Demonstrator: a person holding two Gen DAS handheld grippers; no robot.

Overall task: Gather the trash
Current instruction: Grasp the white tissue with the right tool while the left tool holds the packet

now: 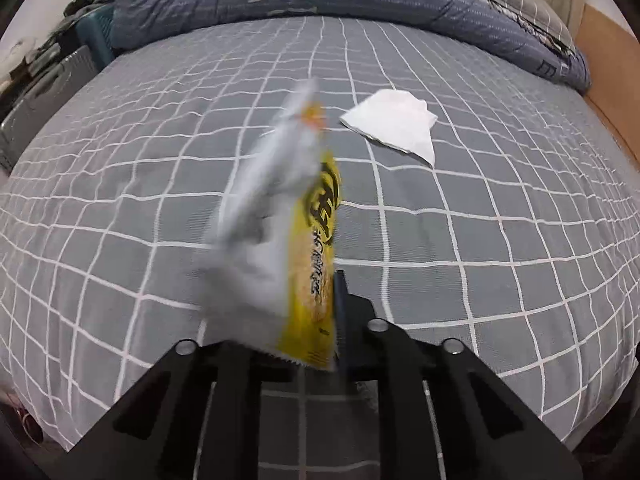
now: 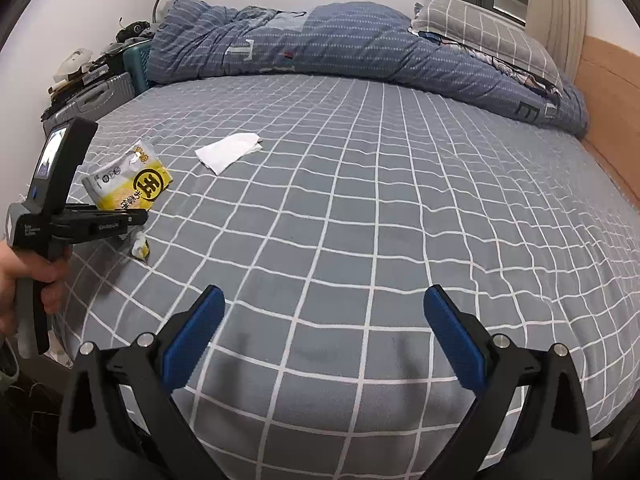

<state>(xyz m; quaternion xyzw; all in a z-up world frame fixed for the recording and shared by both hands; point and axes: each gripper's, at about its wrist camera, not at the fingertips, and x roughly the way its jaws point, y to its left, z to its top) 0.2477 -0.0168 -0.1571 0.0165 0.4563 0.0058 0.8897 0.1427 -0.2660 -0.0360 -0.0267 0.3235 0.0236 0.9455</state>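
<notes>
The left hand-held gripper [image 2: 138, 216] is clamped on the lower end of a snack wrapper [image 2: 128, 180] near the left edge of the bed [image 2: 360, 200], likely to lift it clear as trash. The right hand-held gripper [image 2: 324, 320] hovers at the near edge, jaws wide and empty. The wrapper is crumpled, yellow and white with a black round mark (a white tissue [image 2: 230, 150] lies farther in).
</notes>
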